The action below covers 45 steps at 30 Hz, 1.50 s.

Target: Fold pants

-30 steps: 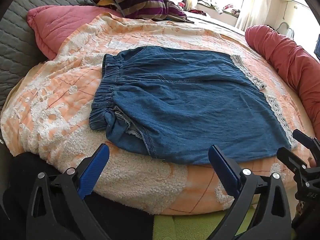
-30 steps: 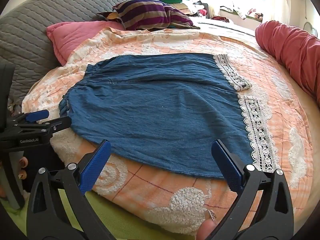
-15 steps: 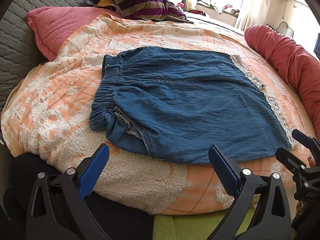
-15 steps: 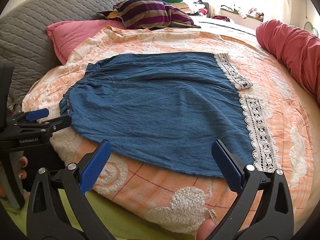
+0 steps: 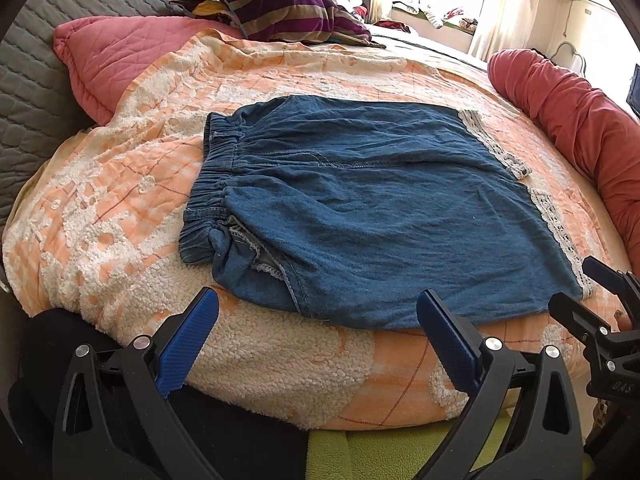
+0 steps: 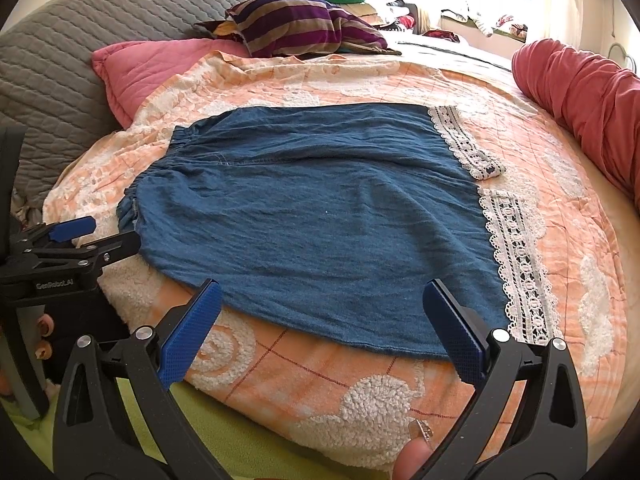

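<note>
Pants (image 5: 372, 216) lying flat on the bed (image 5: 120, 184) — I'm holding both hand-held grippers, left (image 5: 316, 344) and right (image 6: 324, 332), spread wide and empty, aiming low to pinch the near hem.

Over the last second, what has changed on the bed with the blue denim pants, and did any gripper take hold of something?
Nothing visibly changed. The blue denim pants with white lace hems lie flat on the orange-and-white fleecy blanket, untouched. The left gripper and the right gripper hover wide open at the near edge, holding nothing.
</note>
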Available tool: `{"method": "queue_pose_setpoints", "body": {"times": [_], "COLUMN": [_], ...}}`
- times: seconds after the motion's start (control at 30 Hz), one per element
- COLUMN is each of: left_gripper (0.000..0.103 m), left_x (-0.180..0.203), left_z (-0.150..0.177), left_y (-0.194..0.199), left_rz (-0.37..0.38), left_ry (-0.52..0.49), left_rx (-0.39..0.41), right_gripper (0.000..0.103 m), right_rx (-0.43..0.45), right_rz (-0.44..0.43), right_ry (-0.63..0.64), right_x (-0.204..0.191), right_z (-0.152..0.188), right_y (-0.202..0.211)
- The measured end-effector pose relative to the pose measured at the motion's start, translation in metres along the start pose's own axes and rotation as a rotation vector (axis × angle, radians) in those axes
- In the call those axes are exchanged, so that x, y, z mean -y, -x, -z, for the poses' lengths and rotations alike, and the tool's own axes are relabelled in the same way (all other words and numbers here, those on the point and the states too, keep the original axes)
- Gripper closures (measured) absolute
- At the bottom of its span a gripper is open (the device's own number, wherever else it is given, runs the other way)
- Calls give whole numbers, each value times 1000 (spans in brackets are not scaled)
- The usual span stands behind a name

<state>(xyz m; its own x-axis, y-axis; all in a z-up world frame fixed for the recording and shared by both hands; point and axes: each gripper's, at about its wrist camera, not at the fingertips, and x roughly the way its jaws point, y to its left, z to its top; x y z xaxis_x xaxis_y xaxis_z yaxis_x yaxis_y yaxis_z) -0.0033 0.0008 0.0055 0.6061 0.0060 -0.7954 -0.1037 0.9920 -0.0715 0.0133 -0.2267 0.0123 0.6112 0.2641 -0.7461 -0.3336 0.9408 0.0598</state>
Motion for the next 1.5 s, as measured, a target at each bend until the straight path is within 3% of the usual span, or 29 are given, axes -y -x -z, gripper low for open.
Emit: {"method": "queue_pose_setpoints", "body": {"times": [1.03,1.5], "left_gripper": [4,4], "left_x": [0,-20], "left_z": [-2,-36], "left_y": [-5,-22], "left_rz": [-11,-40], "left_ry": [5,46], "left_rx": [0,3], "right_gripper": [8,8], "right_rx": [10,43], "right_rz": [-4,-31], "right_ry": [7,43], "right_x": [1,-4], "right_z": [-6,-51], "right_y": [-3,-30]}}
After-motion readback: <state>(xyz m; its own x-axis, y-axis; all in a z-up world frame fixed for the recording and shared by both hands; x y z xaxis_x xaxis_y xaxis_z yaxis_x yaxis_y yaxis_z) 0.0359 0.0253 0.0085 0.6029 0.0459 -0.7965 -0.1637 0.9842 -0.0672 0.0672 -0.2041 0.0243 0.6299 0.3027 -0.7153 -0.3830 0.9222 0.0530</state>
